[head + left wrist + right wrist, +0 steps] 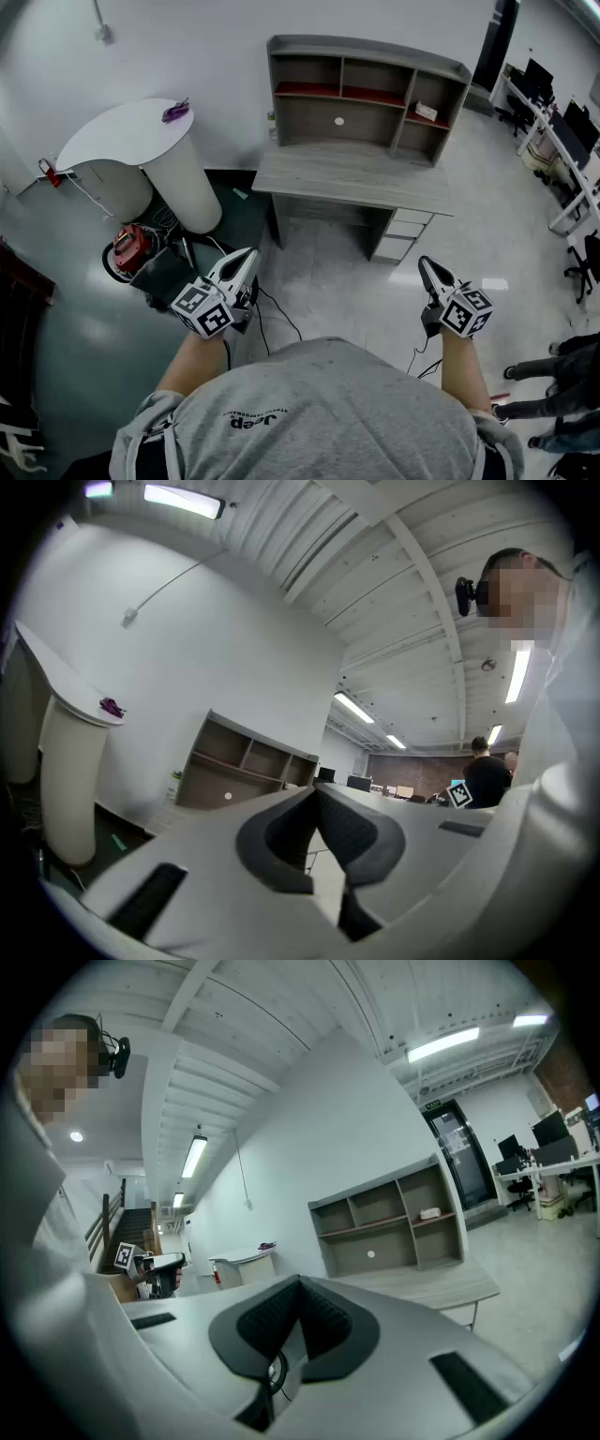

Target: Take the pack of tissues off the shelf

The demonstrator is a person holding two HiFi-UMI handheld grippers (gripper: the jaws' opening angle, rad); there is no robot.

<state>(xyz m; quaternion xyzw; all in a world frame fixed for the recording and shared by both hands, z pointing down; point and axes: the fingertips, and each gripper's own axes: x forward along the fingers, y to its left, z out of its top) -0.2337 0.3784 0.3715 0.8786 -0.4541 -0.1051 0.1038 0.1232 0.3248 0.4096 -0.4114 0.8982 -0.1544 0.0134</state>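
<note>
The pack of tissues (426, 112) is small and pale. It lies in the right-hand compartment of the grey shelf unit (366, 94) that stands on the desk (352, 176). It also shows in the right gripper view as the tissue pack (430, 1213), far ahead. Both grippers are held low in front of the person, well short of the desk. My left gripper (247, 257) is shut with nothing in it, its pads (349, 825) meeting at the tip. My right gripper (427, 265) is also shut and empty, pointing toward the shelf unit (394, 1222).
A white round-topped stand (141, 141) with a purple object (175, 112) is left of the desk. A red device (130, 248) and cables lie on the floor by it. Office desks and chairs (562, 141) line the right side. People's legs (553, 375) show at the lower right.
</note>
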